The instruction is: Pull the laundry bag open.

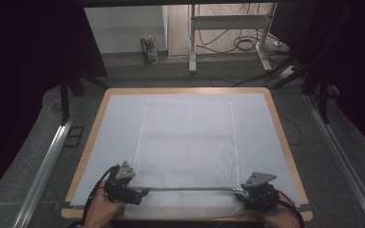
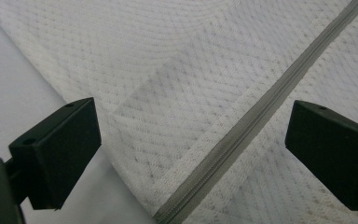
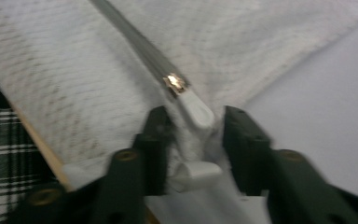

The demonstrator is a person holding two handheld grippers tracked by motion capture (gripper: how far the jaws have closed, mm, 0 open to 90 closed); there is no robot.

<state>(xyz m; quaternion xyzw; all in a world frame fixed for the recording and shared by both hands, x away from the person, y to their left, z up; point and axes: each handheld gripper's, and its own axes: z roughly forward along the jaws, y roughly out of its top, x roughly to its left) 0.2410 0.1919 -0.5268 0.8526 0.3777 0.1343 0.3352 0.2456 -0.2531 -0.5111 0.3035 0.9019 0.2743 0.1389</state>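
Now, looking down on a wooden table (image 1: 279, 124) under a pale sheet (image 1: 109, 137), with a white mesh bag (image 1: 187, 137) spread flat down the middle, its near end reaching the near table edge. Running across that near end, a grey zipper (image 1: 190, 189), level from one gripper to the other.

At the zipper's left end, left gripper (image 1: 132, 192), claw spread wide in its own view, one pad over the sheet, the other over the mesh, nothing between but bag (image 2: 177, 93) and zipper (image 2: 261, 109) below. Not touching either, as far as can be seen.

At the right end, right gripper (image 1: 247, 192). In its own view, claw (image 3: 193, 123) parted around the white pull tab (image 3: 196, 109), which hangs from the brass slider (image 3: 175, 82). Pads just beside the tab, no clear pinch; blurred, so hard to call finer than that. Judging it a loose straddle, not a grip.

Risks from here, as a guess: closing off-centre and catching mesh with the tab, so the slider jams on fabric. Or pinching only the tab's tip and slipping off at the first tug. And with the left end not pinned, dragging the whole bag along instead of running the slider, bunching it toward the table edge.
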